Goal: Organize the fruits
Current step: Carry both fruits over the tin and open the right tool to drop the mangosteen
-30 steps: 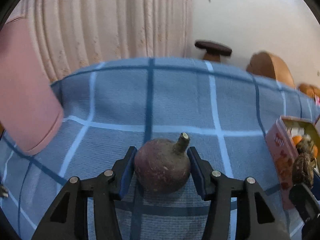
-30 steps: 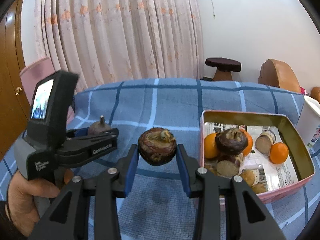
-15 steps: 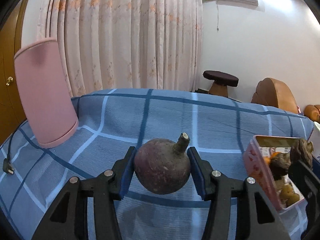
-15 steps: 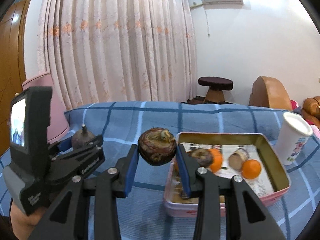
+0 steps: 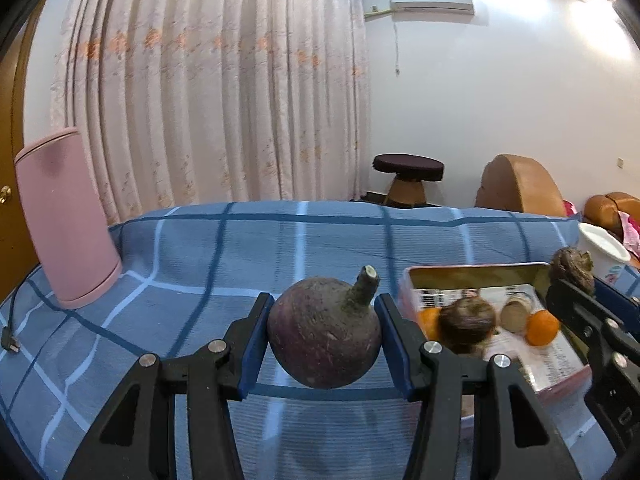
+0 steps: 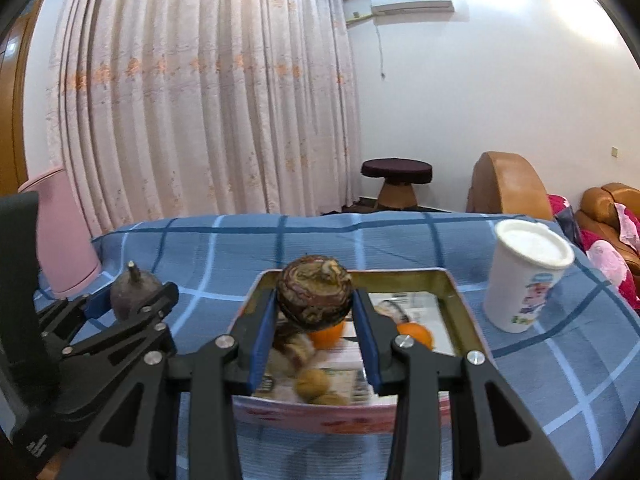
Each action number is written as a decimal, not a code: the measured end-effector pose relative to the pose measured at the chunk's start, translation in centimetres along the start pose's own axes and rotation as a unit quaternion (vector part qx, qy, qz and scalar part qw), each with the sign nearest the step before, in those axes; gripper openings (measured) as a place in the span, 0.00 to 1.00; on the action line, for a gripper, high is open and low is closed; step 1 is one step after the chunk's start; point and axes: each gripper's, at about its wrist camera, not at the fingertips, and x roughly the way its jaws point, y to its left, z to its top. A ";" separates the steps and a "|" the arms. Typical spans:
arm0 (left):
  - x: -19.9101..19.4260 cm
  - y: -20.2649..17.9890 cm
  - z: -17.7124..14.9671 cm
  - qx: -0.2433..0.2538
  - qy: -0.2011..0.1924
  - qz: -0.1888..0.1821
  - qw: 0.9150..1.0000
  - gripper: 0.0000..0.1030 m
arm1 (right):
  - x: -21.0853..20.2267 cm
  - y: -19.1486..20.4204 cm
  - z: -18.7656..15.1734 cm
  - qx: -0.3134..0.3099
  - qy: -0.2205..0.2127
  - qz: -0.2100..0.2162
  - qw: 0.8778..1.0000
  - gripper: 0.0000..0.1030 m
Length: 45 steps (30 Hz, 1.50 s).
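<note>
Both wrist cameras look forward and slightly down along their fingers, sharing the pink tin (image 5: 560, 384) (image 6: 312, 416).

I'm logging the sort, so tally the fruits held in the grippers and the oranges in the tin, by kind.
Purple stemmed fruit, in left gripper: 1
Brown mottled fruit, in right gripper: 1
Oranges in pink tin: 2
Total: 4

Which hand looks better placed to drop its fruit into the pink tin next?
Probably the right. The right gripper holds its brown fruit in line with the pink tin, while the left gripper's purple fruit hangs beside it.
</note>
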 end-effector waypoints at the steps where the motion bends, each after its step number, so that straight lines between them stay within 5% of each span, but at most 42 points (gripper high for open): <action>1: -0.1 -0.5 0.0 0.003 -0.001 -0.002 1.000 0.52 | -0.1 -0.3 0.0 0.000 -0.001 -0.003 1.000 0.40; 25: 1.6 -9.4 1.3 0.041 -0.001 -0.051 0.998 0.52 | 2.4 -6.0 0.5 -0.032 0.015 -0.087 0.996 0.40; 30: 1.9 -10.2 1.2 0.078 -0.027 -0.032 0.996 0.52 | 3.5 -6.4 0.7 -0.026 0.031 -0.079 0.996 0.40; 36: 3.1 -8.7 2.1 0.063 -0.014 -0.046 0.997 0.52 | 4.1 -6.5 0.9 -0.019 0.039 -0.066 0.997 0.40; 45: 0.7 -10.4 2.3 0.065 -0.013 -0.128 0.990 0.52 | 2.7 -8.9 1.6 0.018 0.017 -0.084 0.996 0.40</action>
